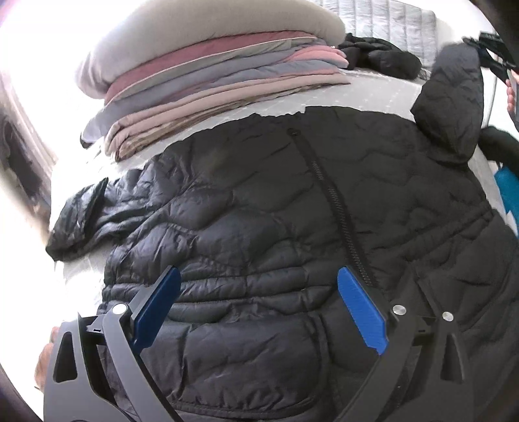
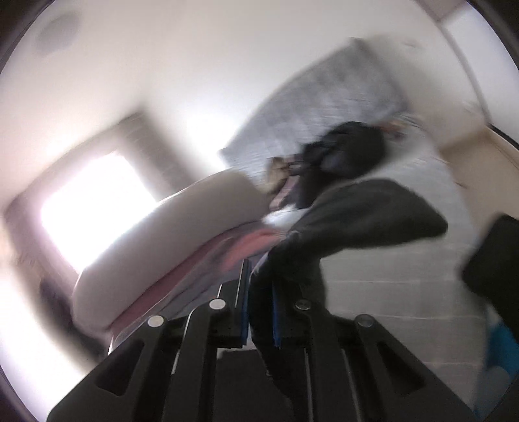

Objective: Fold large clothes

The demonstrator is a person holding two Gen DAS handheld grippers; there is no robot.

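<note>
A black quilted puffer jacket (image 1: 259, 211) lies spread on the white bed (image 1: 373, 94), zipper up the middle. My left gripper (image 1: 259, 285) is open, its blue pads (image 1: 360, 305) hovering just over the jacket's lower part. One sleeve (image 1: 454, 104) is lifted at the upper right. In the blurred right wrist view my right gripper (image 2: 261, 282) is shut on that black sleeve (image 2: 356, 214) and holds it up above the bed (image 2: 389, 285). The right gripper also shows at the top right of the left wrist view (image 1: 493, 55).
A stack of folded pink, grey and beige bedding (image 1: 211, 81) topped by a pale cushion (image 1: 201, 35) sits behind the jacket. Another black garment (image 1: 382, 55) lies further back. A grey quilted headboard (image 1: 382, 16) stands behind. A teal object (image 1: 509, 191) is at the right edge.
</note>
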